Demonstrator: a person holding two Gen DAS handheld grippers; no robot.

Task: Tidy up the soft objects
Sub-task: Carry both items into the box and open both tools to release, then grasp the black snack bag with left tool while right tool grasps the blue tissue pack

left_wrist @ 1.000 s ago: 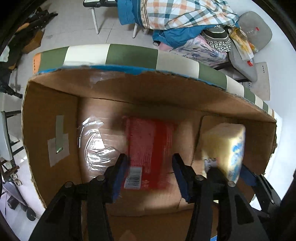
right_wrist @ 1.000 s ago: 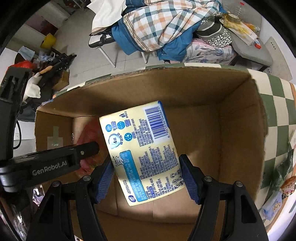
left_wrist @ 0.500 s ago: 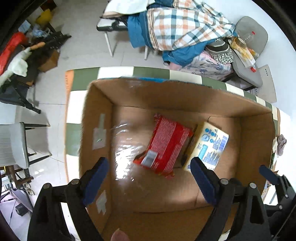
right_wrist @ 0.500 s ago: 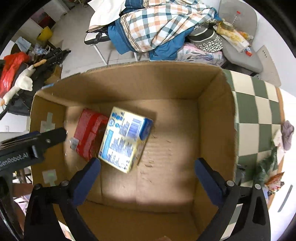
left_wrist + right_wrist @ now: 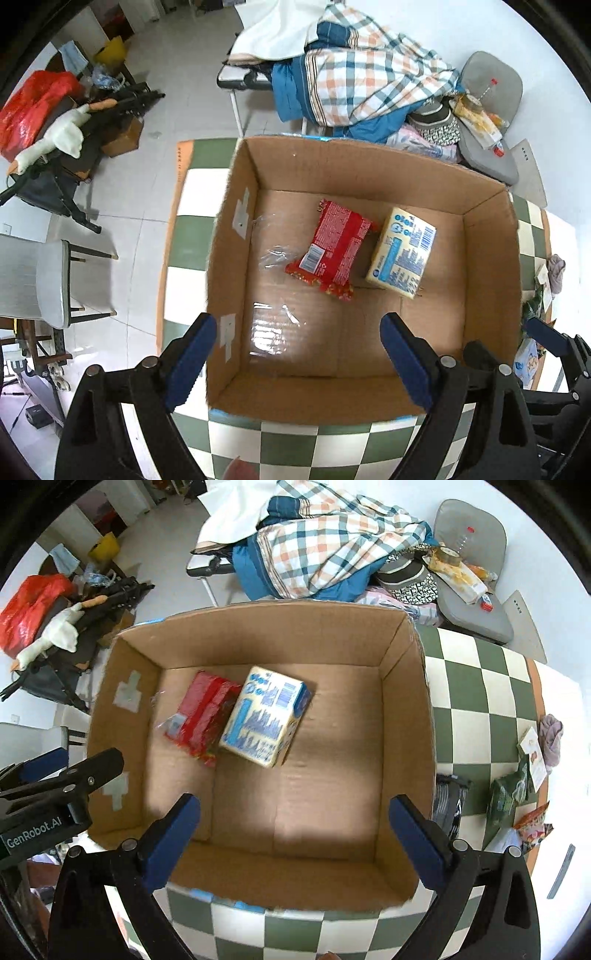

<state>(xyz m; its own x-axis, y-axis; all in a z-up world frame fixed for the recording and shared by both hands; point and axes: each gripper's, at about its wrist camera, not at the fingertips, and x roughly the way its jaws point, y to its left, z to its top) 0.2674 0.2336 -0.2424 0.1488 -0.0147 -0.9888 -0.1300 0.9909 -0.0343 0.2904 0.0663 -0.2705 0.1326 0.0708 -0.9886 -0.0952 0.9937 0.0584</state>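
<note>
An open cardboard box (image 5: 229,236) (image 5: 402,686) stands on a green-and-white checkered table. On its floor lie a red soft pack (image 5: 330,247) (image 5: 201,716) and, to its right and touching it, a yellow-and-blue tissue pack (image 5: 402,253) (image 5: 266,722). My left gripper (image 5: 295,354) is open and empty above the box's near left side. My right gripper (image 5: 293,834) is open and empty above the box's near edge. The left gripper's side also shows in the right wrist view (image 5: 55,775).
Several soft packs lie on the table right of the box: a dark pack (image 5: 448,805), a green pack (image 5: 506,801), a purple cloth (image 5: 552,734). A chair piled with checked clothes (image 5: 362,85) stands behind. A white chair (image 5: 40,280) stands at the left.
My right gripper let go of the yellow-and-blue pack, which now lies in the box beside the red pack. Both grippers opened wide and rose up out of the box.
</note>
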